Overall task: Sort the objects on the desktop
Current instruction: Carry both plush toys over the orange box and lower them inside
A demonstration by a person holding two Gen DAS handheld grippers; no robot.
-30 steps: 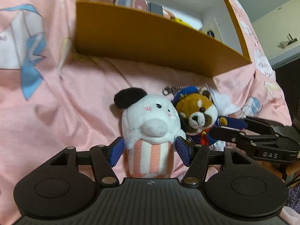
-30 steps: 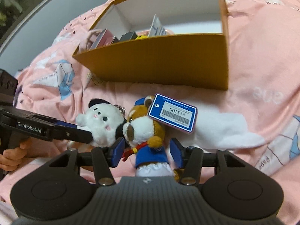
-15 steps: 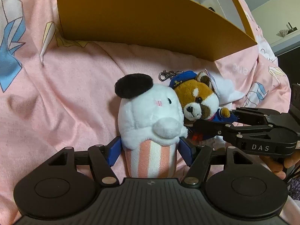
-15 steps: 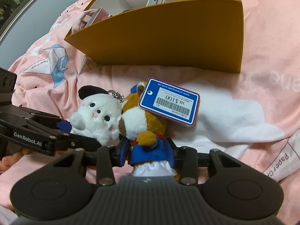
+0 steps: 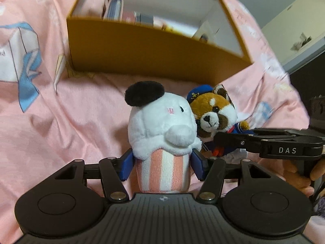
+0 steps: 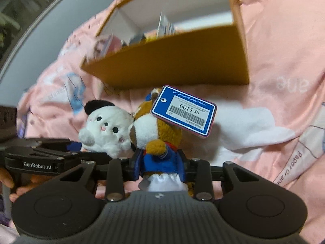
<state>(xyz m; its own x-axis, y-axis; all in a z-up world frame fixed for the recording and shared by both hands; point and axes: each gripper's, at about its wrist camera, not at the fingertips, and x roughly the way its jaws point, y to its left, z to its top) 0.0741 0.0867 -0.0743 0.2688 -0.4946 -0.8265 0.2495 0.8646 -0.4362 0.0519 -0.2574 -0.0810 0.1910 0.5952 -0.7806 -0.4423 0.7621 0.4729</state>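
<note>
A white plush [image 5: 160,120] with a black ear and a pink-striped base stands upright in my left gripper [image 5: 162,162]. The jaws are closing and the blue pads press its striped base. Right beside it, touching, is a red panda plush [image 5: 213,111] in a blue cap and jacket. My right gripper [image 6: 160,164] has its jaws closing on the panda's jacket [image 6: 156,160], pads pressing both sides. A blue price tag [image 6: 183,110] hangs from the panda's head. In the right wrist view the white plush [image 6: 105,130] sits left of the panda, with the left gripper [image 6: 81,152] reaching in from the left.
An open mustard-yellow box [image 5: 152,55] lies just behind the plushes on the pink printed bedsheet [image 5: 71,111], with several small items inside [image 5: 117,10]. A person's hand [image 5: 304,179] holds the right gripper's handle. A grey wall edge [image 6: 30,30] runs at the far left.
Both pairs of jaws have narrowed onto their plushes; the right one stood clearly apart from the panda a second ago. The left view has risen, so the box's inside shows again.
</note>
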